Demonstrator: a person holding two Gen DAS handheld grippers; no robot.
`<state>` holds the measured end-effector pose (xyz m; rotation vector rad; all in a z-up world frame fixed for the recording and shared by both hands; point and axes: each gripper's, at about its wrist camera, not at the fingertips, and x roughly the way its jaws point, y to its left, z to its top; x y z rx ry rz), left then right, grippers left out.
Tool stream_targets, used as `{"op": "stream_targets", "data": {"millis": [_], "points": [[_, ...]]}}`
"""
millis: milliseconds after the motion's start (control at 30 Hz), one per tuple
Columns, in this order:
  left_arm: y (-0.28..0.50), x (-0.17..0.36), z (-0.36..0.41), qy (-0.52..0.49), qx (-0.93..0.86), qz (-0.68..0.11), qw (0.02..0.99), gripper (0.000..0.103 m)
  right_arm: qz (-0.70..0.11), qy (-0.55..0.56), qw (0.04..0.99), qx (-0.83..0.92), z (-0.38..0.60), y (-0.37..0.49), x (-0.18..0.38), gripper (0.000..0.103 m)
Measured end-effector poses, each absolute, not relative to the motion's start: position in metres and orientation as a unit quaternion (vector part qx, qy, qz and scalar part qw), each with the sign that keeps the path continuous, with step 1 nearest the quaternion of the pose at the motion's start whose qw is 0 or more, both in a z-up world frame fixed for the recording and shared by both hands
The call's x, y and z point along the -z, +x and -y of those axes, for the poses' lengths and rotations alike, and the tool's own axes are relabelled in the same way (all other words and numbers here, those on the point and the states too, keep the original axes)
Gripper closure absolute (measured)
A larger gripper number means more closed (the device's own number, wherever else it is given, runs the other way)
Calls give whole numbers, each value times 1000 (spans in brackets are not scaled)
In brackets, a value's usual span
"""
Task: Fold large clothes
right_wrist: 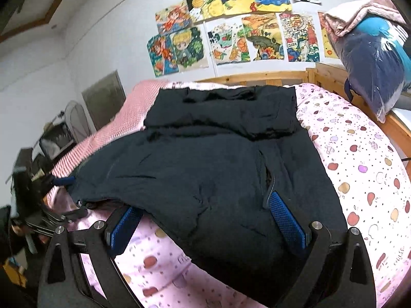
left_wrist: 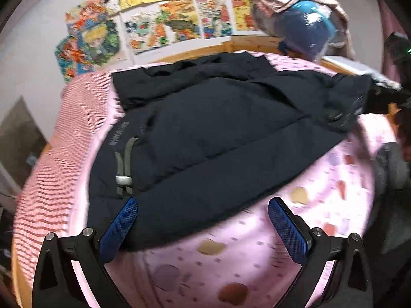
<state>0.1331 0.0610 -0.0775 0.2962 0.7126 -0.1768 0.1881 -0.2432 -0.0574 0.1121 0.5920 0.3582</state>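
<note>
The black padded jacket lies spread flat on the pink apple-print bedsheet, its grey drawcord with white toggle near the hem. The left gripper is wide open and holds nothing. The right gripper is wide open over the hem, gripping nothing. A clear plastic bag holding dark blue fabric rests on the wooden bed frame.

The left gripper has two black, angular finger arms with triangular cut-outs, each tipped by a blue pad of fine mesh texture. Round silver screws sit at the pivots. The right gripper is built the same.
</note>
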Motion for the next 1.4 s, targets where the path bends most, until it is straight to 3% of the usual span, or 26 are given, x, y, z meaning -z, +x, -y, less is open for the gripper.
{"op": "stream_targets", "data": {"millis": [167,300,500,800,867,933,967,1067,1133,1233,1333,1400], "points": [[134,69,-66,154,52,-316,935,3,-292,43,940,-173,244,193,64,9],[136,66,-65,170,45,-301,937,17,-306,27,936,-171,247,189,73,9],[138,66,-68,177,42,-297,937,28,-342,-36,926,-154,245,181,90,9],[139,66,-69,180,44,-298,937,36,-345,-108,924,-126,233,166,94,9],[140,66,-69,181,46,-296,937,41,-344,-116,925,-113,231,161,94,9],[139,66,-68,177,62,-301,935,59,-343,-117,926,-105,232,159,94,9],[140,66,-67,179,59,-304,934,60,-343,-115,927,-99,233,158,95,10],[141,67,-64,187,53,-304,932,71,-338,-90,931,-106,239,157,94,22],[140,64,-65,183,48,-301,935,86,-333,-84,933,-108,242,158,93,25],[132,53,-68,173,42,-280,943,91,-323,-85,937,-107,242,153,91,34],[121,45,-68,172,45,-262,949,94,-314,-82,941,-99,244,148,88,52],[113,43,-67,166,53,-256,951,94,-310,-68,941,-121,247,143,85,79]]}}
